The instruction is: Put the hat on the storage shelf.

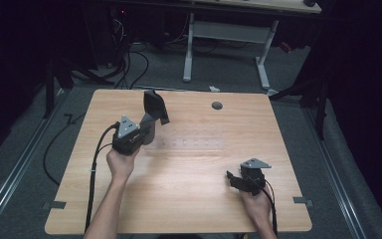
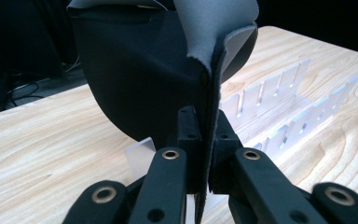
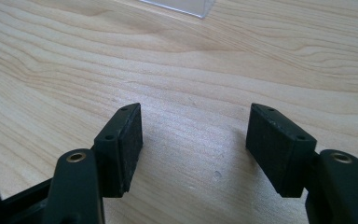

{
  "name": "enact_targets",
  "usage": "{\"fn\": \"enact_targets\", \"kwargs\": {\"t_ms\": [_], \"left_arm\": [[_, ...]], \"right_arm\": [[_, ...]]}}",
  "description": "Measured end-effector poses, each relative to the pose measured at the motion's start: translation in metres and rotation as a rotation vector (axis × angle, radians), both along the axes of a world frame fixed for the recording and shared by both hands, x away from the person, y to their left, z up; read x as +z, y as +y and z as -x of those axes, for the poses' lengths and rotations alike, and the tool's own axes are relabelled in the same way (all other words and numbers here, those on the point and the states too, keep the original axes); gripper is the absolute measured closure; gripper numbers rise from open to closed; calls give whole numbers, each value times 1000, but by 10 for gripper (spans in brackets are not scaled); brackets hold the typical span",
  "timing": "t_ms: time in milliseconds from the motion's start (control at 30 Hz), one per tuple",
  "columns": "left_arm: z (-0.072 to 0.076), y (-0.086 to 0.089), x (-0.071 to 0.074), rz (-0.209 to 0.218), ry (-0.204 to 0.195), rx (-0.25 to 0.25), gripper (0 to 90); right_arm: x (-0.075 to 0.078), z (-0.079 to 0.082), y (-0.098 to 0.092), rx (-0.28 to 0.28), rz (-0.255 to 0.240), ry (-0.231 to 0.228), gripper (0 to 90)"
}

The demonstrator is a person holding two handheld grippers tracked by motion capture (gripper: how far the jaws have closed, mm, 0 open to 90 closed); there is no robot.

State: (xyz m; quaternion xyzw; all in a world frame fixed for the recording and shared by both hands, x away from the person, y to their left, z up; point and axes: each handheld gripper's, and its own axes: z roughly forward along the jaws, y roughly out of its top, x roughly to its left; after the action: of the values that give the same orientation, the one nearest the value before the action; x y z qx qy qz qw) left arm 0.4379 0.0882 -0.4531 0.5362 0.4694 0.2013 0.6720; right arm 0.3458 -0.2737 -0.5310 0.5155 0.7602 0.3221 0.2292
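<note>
My left gripper [image 1: 150,121] is raised over the table's left half, shut on the lower edge of a black soft pad [image 1: 155,106] with a grey underside. In the left gripper view the pad [image 2: 140,79] stands upright and curls over, its edge pinched between the fingertips [image 2: 188,128] of the gripper [image 2: 204,135]. Just beyond it lies a clear plastic slotted rack [image 2: 279,116], faint at the table's middle [image 1: 194,142]. My right gripper [image 1: 233,179] rests low near the front right, open, with bare wood between its pads [image 3: 126,144].
A round grey grommet [image 1: 217,105] sits near the wooden table's [image 1: 189,199] far edge. A corner of the clear rack [image 3: 179,6] shows ahead of the right gripper. Cables trail off the left side, and a white desk frame [image 1: 189,45] stands beyond.
</note>
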Motion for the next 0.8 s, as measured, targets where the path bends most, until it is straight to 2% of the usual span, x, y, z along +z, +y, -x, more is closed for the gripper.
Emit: {"fn": "enact_targets", "kwargs": {"t_ms": [233,367,633,800], "left_arm": [[1,2,-9,14,27,1,860],[3,2,-9,-3,34,-4,855],[7,8,-12,10,80,-3,845],[11,12,-10,9,88,-4,796]], "right_arm": [[0,0,0,2,1,-2,364],[0,0,0,2,1,-2,364],[0,0,0,2,1,-2,364],[0,0,0,2,1,-2,363]]}}
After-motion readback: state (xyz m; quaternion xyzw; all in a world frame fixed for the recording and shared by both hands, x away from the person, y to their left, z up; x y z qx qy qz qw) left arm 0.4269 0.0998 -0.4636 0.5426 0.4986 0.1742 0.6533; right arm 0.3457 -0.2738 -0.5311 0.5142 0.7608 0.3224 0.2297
